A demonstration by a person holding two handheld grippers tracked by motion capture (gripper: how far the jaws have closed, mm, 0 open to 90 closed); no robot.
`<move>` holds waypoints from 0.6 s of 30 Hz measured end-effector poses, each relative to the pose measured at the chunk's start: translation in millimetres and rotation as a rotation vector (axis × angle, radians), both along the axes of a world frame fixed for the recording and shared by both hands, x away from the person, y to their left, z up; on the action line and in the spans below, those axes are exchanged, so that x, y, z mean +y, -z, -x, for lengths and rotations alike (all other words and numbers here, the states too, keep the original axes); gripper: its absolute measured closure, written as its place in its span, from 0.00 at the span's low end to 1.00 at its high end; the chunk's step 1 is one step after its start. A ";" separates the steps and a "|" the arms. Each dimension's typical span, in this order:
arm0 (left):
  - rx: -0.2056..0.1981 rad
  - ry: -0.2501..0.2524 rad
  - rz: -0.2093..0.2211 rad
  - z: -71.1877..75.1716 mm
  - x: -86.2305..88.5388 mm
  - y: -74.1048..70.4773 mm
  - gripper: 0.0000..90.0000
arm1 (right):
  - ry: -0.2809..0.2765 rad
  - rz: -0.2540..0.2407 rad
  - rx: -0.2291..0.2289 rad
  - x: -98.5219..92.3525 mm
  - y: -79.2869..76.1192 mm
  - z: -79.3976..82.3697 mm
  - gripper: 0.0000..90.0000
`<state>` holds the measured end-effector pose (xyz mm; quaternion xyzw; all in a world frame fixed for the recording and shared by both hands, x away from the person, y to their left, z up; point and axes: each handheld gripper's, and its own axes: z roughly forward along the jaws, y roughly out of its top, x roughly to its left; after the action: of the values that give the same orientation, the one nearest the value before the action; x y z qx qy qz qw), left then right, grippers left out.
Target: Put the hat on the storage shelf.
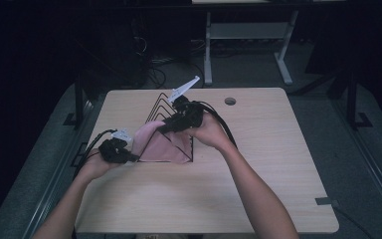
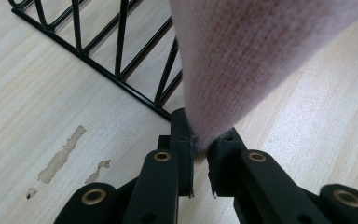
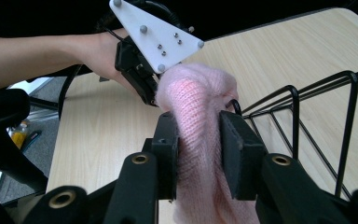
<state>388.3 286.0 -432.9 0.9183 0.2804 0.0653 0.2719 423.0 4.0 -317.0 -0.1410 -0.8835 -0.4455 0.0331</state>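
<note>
A pink knitted cloth (image 1: pixel 156 147) hangs over the near end of a black wire rack (image 1: pixel 161 102) in the middle of the wooden table (image 1: pixel 258 164). My left gripper (image 1: pixel 134 158) is at the cloth's left lower edge. In the left gripper view the left gripper (image 2: pixel 201 144) is shut on a taut fold of the cloth (image 2: pixel 242 56), close beside the rack (image 2: pixel 121 51). My right gripper (image 1: pixel 160 129) reaches in from the right at the cloth's top. In the right gripper view the right gripper (image 3: pixel 198 135) has a thick bunch of cloth (image 3: pixel 198 93) filling the gap between its pads, with the left gripper (image 3: pixel 154 95) just beyond.
The rack's wire loops (image 3: pixel 307 116) stand right of the bunched cloth. A round cable hole (image 1: pixel 230 101) sits near the table's far edge. Pale scuff marks (image 2: pixel 60 158) mark the wood by the left gripper. Another table's white legs (image 1: pixel 248 45) stand behind on the floor.
</note>
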 end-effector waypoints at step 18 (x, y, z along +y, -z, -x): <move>0.005 -0.055 0.032 1.4 5.4 -4.7 0.66 | 0.103 -0.056 -0.026 -44.1 -4.9 3.9 0.41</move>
<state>386.8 291.5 -428.2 0.9059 0.3070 0.0661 0.2840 419.1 -40.1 -312.1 -0.1792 -0.8627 -0.4729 0.0025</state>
